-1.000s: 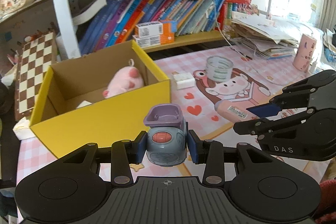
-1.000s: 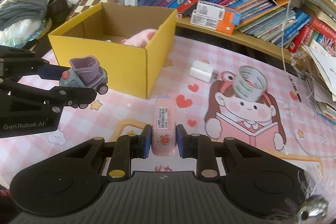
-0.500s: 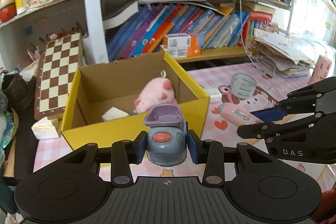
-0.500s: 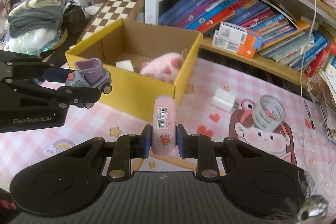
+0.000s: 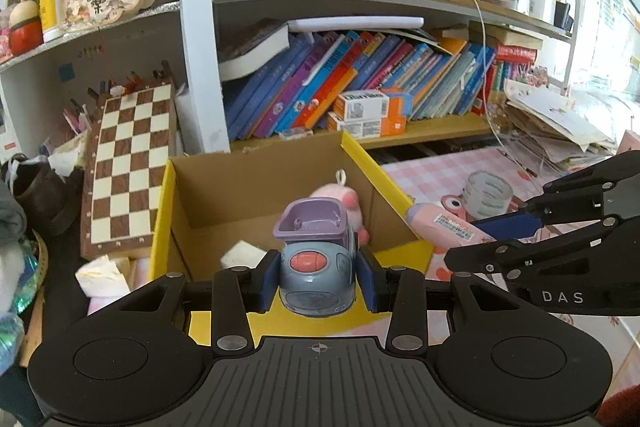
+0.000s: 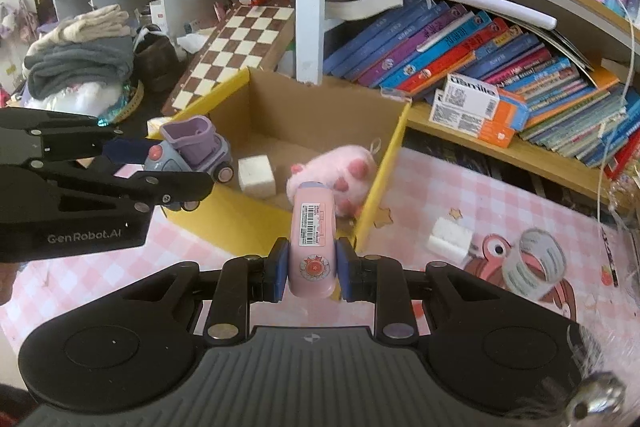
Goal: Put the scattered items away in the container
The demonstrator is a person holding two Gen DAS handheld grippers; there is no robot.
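My left gripper (image 5: 318, 281) pinches a small grey-blue plastic toy truck with a lilac tipper bed (image 5: 316, 259) between its blue pads, one pad on each flank. The truck hangs at the near wall of the open yellow cardboard box with a brown inside (image 5: 166, 211), its nose pointing over the rim.

My right gripper (image 6: 312, 273) is clamped on a pale pink plastic tube with a barcode label and a round red sticker (image 6: 312, 239), held lengthwise so its far end reaches past the box's near corner.

Down on the box floor I see a fluffy pink plush toy with a white hang loop (image 6: 340, 175) against the right wall and a small white foam cube (image 6: 257, 175) to its left, apart from it.

Outside the box, on the pink checked mat with a cartoon print (image 6: 460, 195), lie a white rectangular block (image 6: 450, 239) and a clear roll of tape (image 6: 534, 263), near each other on the box's right.
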